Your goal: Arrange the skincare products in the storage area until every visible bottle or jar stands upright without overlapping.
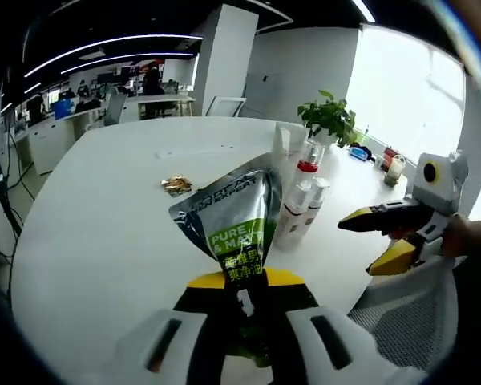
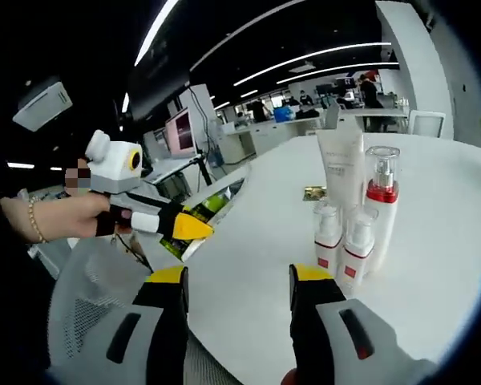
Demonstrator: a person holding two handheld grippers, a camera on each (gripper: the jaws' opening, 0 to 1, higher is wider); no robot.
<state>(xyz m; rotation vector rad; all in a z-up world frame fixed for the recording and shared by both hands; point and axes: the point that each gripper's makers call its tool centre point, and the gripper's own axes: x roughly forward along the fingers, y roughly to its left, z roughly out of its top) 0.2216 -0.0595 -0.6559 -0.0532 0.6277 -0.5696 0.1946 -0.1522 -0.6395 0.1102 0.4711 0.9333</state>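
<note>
A silver and green pouch [image 1: 239, 220] is clamped at its bottom edge in my left gripper [image 1: 244, 282], lifted over the white table [image 1: 104, 241]. To its right stand two small white bottles with red bands [image 1: 306, 204], a clear pump bottle with a red collar [image 1: 309, 156] and a white tube [image 1: 283, 148], all upright and close together. My right gripper [image 1: 378, 239] hovers open beside them. In the right gripper view, my right gripper [image 2: 239, 277] is open and holds nothing; the tube [image 2: 341, 170], pump bottle [image 2: 382, 192] and small bottles [image 2: 341, 241] stand ahead, and the left gripper [image 2: 188, 228] carries the pouch [image 2: 211, 205].
A small gold wrapper [image 1: 176, 186] lies on the table behind the pouch. A potted plant [image 1: 329, 116] and small items sit at the far right edge. A mesh chair [image 1: 401, 321] is at the near table edge. A hand [image 2: 60, 216] holds the left gripper.
</note>
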